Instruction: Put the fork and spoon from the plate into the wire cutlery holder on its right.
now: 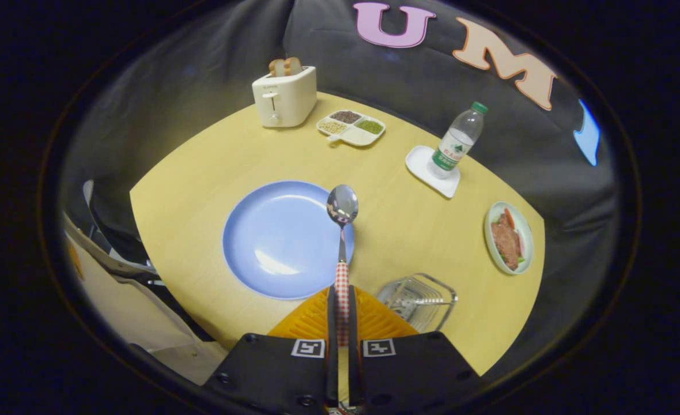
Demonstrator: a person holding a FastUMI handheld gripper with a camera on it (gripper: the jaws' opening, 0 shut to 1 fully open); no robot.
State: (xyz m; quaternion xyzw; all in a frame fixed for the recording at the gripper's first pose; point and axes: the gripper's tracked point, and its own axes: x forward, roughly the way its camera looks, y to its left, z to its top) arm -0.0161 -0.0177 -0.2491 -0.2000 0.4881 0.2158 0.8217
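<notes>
Around the work area: white two-slot toaster (284, 95) with bread, white divided tray of beans (351, 127), clear plastic bottle with green cap (458, 141) on a white coaster (432, 170), small plate of meat and vegetables (509, 237). Round blue plate (282, 239) on a pale yellow wooden table (201, 173), dark cloth behind. Wire cutlery holder (418, 300) stands right of the plate. Gripper (343, 314) clamped on the checked handle of a steel spoon (342, 225), bowl raised over the plate's right edge.
</notes>
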